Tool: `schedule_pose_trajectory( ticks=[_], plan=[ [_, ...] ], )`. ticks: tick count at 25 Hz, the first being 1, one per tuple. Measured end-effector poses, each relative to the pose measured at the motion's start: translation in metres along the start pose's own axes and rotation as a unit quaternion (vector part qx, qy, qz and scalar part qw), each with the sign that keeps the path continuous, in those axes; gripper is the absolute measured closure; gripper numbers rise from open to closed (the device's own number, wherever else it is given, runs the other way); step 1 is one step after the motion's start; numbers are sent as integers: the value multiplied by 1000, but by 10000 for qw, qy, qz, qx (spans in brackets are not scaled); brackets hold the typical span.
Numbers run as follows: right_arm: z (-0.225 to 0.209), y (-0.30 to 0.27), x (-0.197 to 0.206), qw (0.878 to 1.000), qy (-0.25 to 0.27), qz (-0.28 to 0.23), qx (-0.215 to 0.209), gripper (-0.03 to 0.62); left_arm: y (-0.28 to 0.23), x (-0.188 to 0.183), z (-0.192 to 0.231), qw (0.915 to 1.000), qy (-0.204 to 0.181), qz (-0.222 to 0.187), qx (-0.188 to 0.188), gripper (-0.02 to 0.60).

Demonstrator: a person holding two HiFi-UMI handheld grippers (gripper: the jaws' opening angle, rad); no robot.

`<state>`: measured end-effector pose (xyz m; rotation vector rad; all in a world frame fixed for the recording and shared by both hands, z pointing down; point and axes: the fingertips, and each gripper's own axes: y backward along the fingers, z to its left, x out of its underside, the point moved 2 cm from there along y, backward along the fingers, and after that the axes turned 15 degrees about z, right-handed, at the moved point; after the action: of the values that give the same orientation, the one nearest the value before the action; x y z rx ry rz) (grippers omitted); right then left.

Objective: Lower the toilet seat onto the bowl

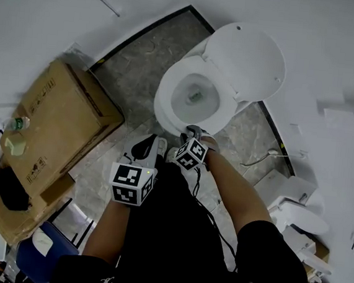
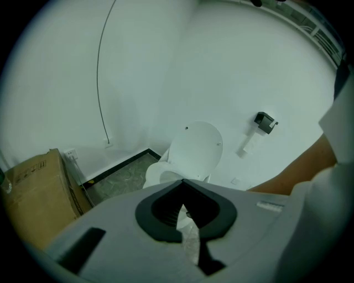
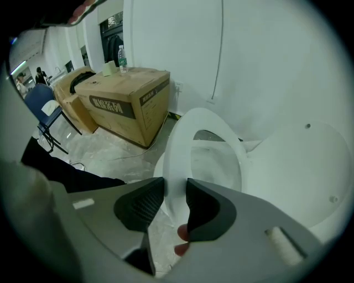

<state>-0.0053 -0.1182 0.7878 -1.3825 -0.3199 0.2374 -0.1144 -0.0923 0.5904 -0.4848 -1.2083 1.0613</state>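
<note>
Toilet seat [image 1: 168,94] (one white ring) lay down on the single bowl [image 1: 159,114]. Its long axis ran from the one raised lid [image 1: 247,60] toward the person. Its front rim stood between the right gripper's [image 3: 176,205] parted jaws, unclamped. The left gripper [image 2: 182,182] hung nearby, closed and empty.

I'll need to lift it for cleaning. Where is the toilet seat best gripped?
Likely the seat at its front, farthest from the raised lid, coming from above. The ring is narrow there, so one jaw fits inside the opening and one outside. The right gripper straddles it that way, jaws open.
</note>
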Motion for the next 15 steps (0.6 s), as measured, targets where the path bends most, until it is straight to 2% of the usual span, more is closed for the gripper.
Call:
schedule_pose_trajectory(
  ticks=[9,12,13,15],
  plan=[
    [39,-69,-4,9988,247,349,219,447,-31,30,27,9998,-95,167,99,572],
    [49,-87,-3,9988,156,457,18,453,-38,42,33,9997,-86,215,118,572],
    [52,-93,-3,9988,86,471,-91,479,-41,46,36,9996,-65,242,120,572],
    [55,-104,-3,9986,40,509,-107,480,-46,55,42,9995,-7,298,118,572]
  ],
)
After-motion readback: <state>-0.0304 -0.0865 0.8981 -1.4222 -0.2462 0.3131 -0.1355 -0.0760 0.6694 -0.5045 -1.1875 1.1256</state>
